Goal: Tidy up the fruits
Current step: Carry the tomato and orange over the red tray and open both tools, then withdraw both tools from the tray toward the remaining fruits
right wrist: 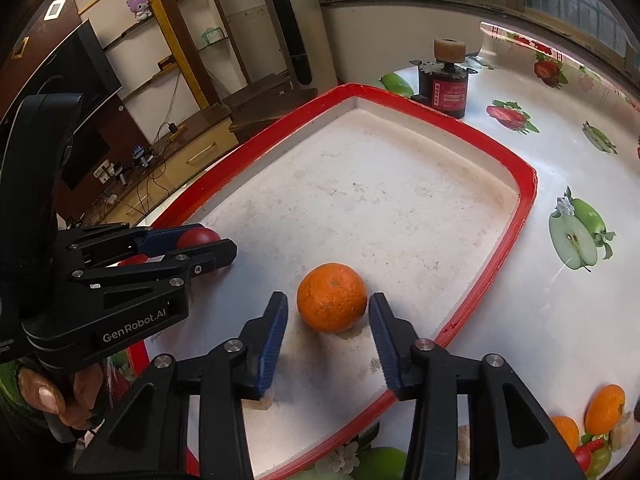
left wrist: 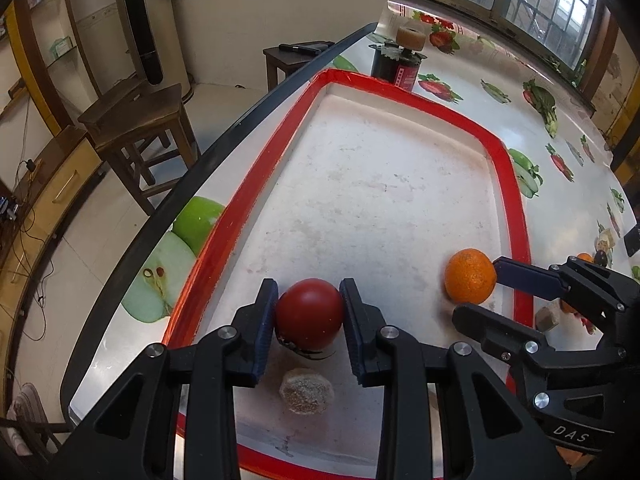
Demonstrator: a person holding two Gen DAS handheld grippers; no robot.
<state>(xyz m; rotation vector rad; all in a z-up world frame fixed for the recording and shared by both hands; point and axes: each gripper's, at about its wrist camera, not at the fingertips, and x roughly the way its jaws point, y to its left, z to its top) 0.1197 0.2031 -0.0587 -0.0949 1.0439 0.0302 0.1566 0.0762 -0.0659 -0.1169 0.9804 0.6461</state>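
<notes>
From the left wrist: left gripper (left wrist: 309, 316) nearly closed, blue ribbed pads tight on a smooth, shiny red tomato (left wrist: 310, 314) sitting low on the scuffed white floor of the red-rimmed tray (left wrist: 516, 184), beside a rough crumbly lump (left wrist: 306, 396); probably setting fruit down, so next likely to let go gently. From the right wrist: right gripper (right wrist: 328, 320) partly open, jaws not touching the round, bumpy orange (right wrist: 332, 297) resting between them in the tray, so seemingly just put down, and next likely to fetch another orange (right wrist: 605, 408) off the shiny cloth (right wrist: 560, 300).
</notes>
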